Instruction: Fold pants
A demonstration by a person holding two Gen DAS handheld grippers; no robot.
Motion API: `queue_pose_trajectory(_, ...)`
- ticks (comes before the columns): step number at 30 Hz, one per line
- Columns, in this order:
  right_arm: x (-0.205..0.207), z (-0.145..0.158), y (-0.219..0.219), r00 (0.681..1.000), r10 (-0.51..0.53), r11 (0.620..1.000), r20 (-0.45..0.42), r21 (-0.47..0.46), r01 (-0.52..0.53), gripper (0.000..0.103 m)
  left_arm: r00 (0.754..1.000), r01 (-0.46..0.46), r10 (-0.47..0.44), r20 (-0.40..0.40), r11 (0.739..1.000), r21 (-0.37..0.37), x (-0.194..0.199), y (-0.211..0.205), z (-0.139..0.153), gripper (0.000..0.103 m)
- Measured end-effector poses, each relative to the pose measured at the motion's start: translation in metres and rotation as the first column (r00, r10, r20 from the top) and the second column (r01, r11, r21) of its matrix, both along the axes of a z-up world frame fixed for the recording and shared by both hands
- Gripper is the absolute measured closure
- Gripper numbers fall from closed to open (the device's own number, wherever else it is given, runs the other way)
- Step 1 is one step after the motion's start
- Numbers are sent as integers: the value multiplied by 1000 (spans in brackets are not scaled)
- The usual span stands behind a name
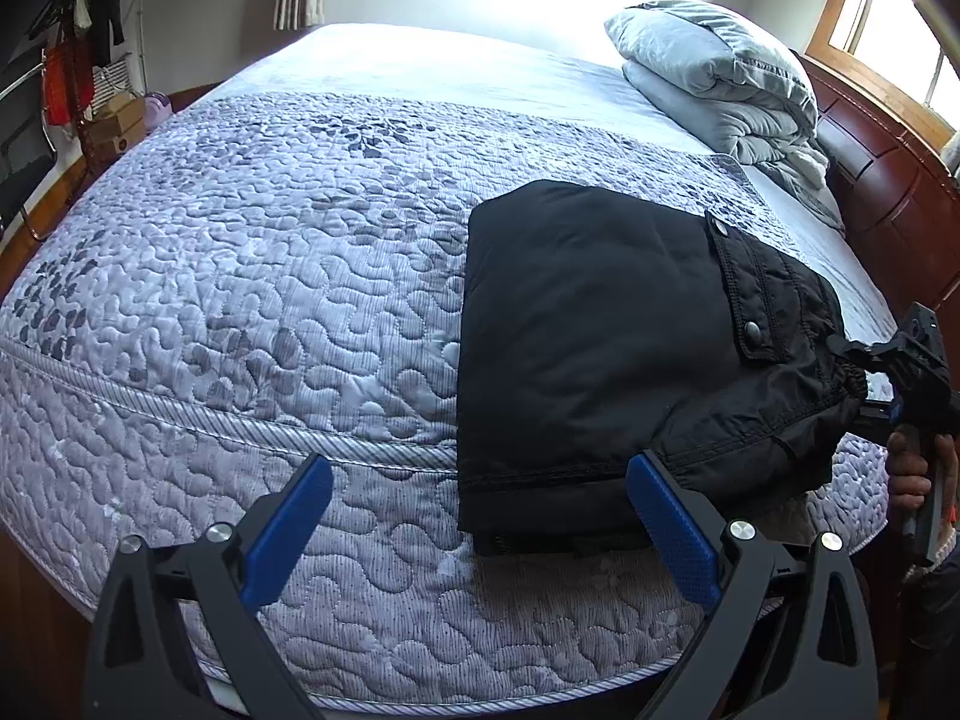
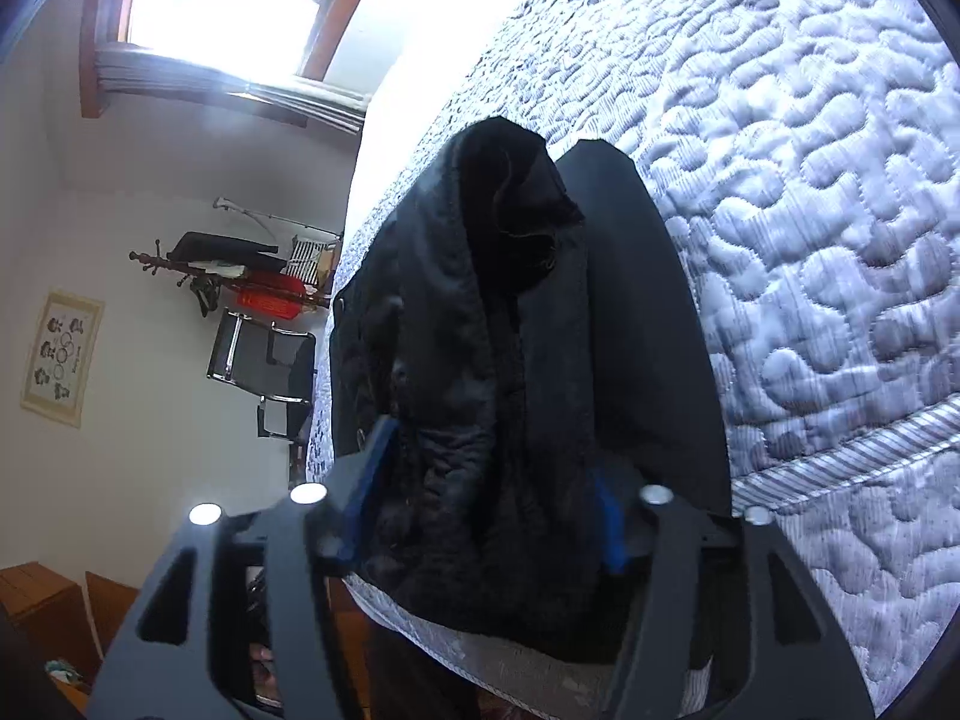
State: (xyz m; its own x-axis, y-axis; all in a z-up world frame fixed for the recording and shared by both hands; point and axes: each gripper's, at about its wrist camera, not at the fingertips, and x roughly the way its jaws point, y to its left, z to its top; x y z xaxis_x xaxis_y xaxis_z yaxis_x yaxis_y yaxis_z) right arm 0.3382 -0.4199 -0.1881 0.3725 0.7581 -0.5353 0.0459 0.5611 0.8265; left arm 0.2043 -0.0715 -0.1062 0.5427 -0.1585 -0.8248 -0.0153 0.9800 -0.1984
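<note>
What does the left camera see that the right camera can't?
Only the left wrist view shows the grey folded blanket near the headboard, the snap pocket on the pants, and the open left gripper, holding nothing. Only the right wrist view shows the wall poster, the chair, and bunched cloth between the jaws close up. Both show the black pants, the quilted bed, and the right gripper clamping the pants.

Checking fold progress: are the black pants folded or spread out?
Folded. The black pants lie as a compact, layered block at the bed edge; the right gripper pinches one bunched end.
</note>
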Motion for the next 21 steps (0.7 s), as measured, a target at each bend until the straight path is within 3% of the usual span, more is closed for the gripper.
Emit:
queue_pose_trajectory(11, -42, -3, -12, 1000, 24, 1000, -7, -14, -24, 33, 1000, -15, 15, -11, 1000, -2, 0, 2, -2, 4)
queue_pose_trajectory(14, -44, -6, -11, 1000, 18, 999, -13, -28, -18, 53, 1000, -17, 17, -17, 1000, -4, 0, 1, -3, 4)
queue_pose_trajectory(18, -46, -1, -9, 1000, 10, 1000, -11, -27, -10, 68, 1000, -13, 13, -14, 1000, 3, -1, 0, 0, 4)
queue_pose_trajectory(21, -49, 16, -12, 999, 14, 999, 48, -38, -12, 74, 1000, -13, 13, -10, 1000, 5, -1, 0, 2, 4)
